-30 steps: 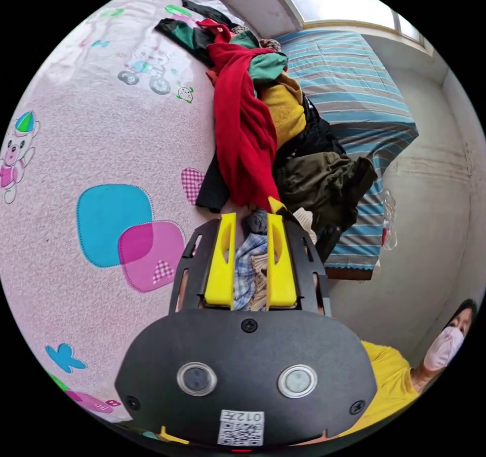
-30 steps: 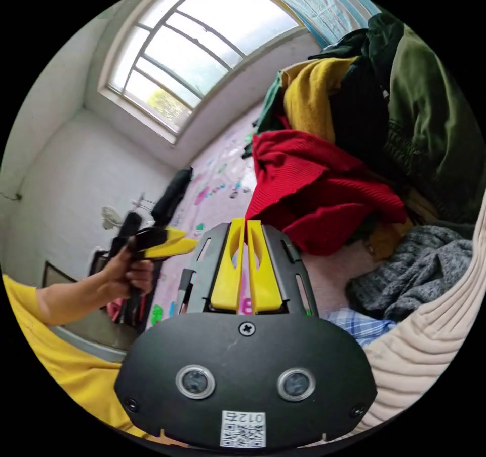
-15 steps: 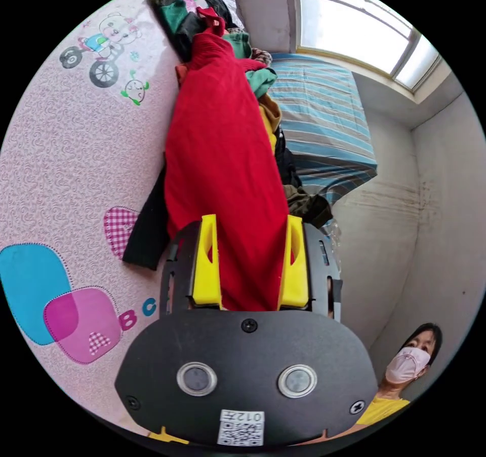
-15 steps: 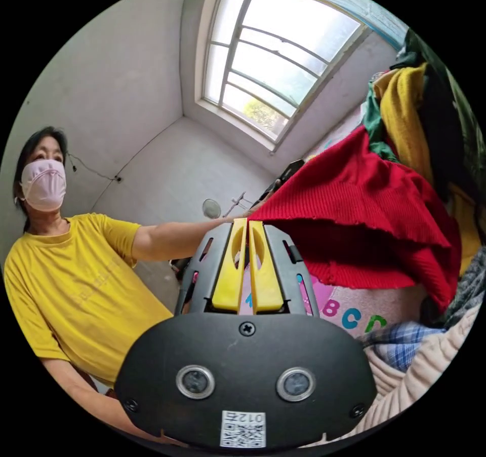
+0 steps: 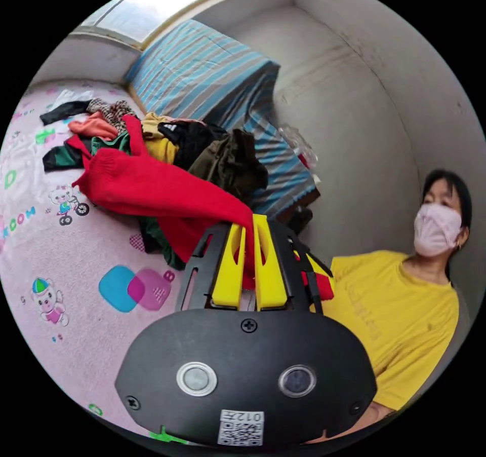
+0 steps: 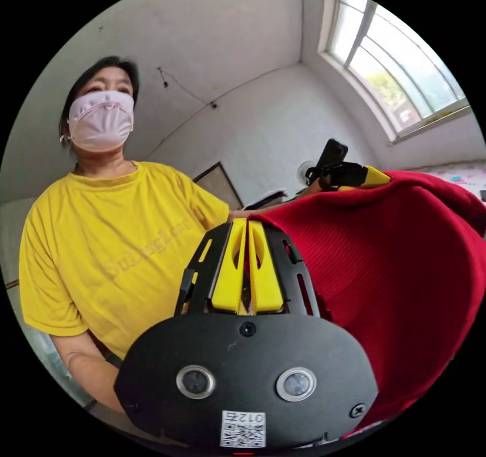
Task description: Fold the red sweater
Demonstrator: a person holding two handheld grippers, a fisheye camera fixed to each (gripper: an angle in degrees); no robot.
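Observation:
The red sweater [image 5: 152,191] stretches from the clothes pile to my left gripper [image 5: 248,234], whose yellow jaws are shut on a bunched end of it. In the right gripper view the red sweater [image 6: 400,284] hangs as a broad ribbed sheet at the right. My right gripper [image 6: 246,226] has its jaws pressed together on the sweater's edge at their tips. The left gripper [image 6: 354,174], held in a hand, grips the sweater's top edge further along. The sweater is off the mat between both grippers.
A pile of clothes [image 5: 202,145] in green, mustard, black and olive lies on the pink cartoon mat [image 5: 76,274]. Blue striped bedding [image 5: 212,79] lies behind it by the wall. The person in a yellow shirt [image 6: 121,254] stands close. A window [image 6: 405,77] is behind.
The left jaws, wide open around the sweater half a second ago, have shut on it. The sweater has come up off the pile, and both cameras have swung toward the person.

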